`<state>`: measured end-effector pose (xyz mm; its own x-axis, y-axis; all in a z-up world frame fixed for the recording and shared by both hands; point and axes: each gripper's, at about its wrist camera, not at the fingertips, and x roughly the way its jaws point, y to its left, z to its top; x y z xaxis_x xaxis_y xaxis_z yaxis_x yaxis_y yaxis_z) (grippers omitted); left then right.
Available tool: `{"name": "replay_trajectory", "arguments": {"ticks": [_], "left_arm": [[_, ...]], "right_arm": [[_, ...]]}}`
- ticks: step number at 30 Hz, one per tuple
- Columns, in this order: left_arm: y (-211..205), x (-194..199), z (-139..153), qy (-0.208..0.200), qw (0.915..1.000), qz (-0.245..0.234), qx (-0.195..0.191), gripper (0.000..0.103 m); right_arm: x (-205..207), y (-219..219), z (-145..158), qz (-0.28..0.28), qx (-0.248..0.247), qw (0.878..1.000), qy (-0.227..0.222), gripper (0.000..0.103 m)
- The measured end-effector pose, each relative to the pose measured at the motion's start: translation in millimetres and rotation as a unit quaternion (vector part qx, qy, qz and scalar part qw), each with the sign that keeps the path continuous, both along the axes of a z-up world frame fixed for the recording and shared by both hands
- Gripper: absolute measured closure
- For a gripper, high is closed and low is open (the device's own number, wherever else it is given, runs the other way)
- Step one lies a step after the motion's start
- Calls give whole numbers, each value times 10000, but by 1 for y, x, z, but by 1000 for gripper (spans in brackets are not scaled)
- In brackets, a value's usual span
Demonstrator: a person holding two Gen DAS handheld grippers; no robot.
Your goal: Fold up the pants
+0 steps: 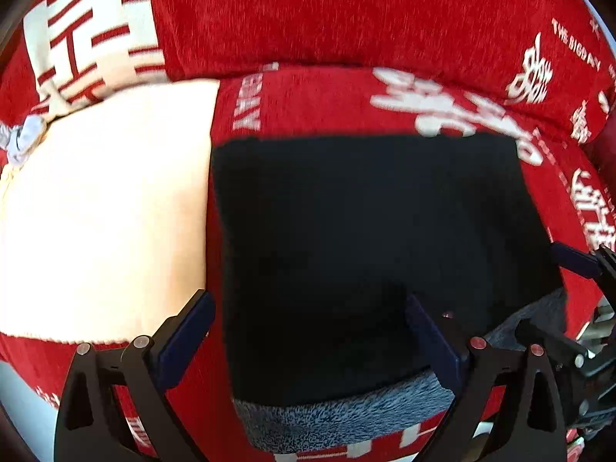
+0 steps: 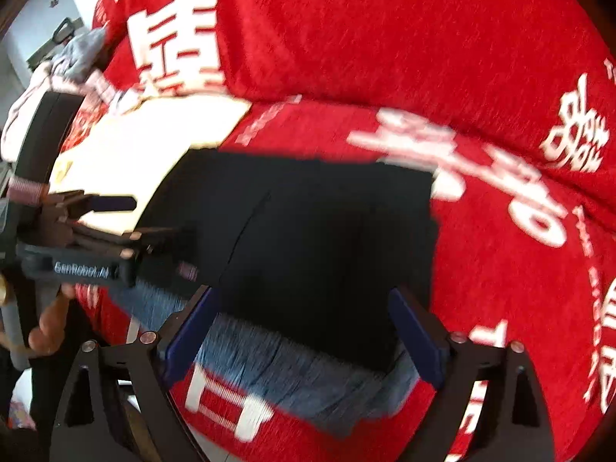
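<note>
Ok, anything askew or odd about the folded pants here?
Slightly. The black pants lie folded on the red cover, but a strip of grey fleecy lining sticks out along the near edge, so the layers are not flush.

On the left gripper, at 9 o'clock in the right wrist view, stands "GenRobot.AI". The red cover carries "THE BIG DAY", probably, at 2 o'clock

This looks like a home. A soft sofa wears a red cover with big white letters. A cream cloth lies on it at 9 o'clock, and loose clothes are piled at 10 o'clock.
</note>
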<state>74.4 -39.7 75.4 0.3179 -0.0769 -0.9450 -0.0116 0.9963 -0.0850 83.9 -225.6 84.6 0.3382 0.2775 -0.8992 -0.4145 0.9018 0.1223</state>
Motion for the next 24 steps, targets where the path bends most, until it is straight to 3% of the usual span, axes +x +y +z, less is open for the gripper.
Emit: {"name": "replay_trajectory", "arguments": {"ticks": [5, 11, 14, 17, 24], "left_arm": [[9, -2, -6, 135, 9992, 267, -281, 1], [2, -30, 17, -234, 9995, 192, -3, 1], [1, -39, 7, -123, 9996, 215, 95, 1], [0, -42, -4, -5, 9997, 248, 64, 1], [-6, -45, 1, -84, 9994, 218, 247, 1]], "right_arm": [[-8, 7, -4, 91, -295, 9993, -194, 6], [-34, 3, 18, 22, -104, 9992, -397, 5], [-42, -1, 3, -42, -97, 9998, -172, 5], [-44, -2, -5, -167, -399, 9990, -137, 3], [-14, -5, 40, -428, 174, 9970, -615, 3]]}}
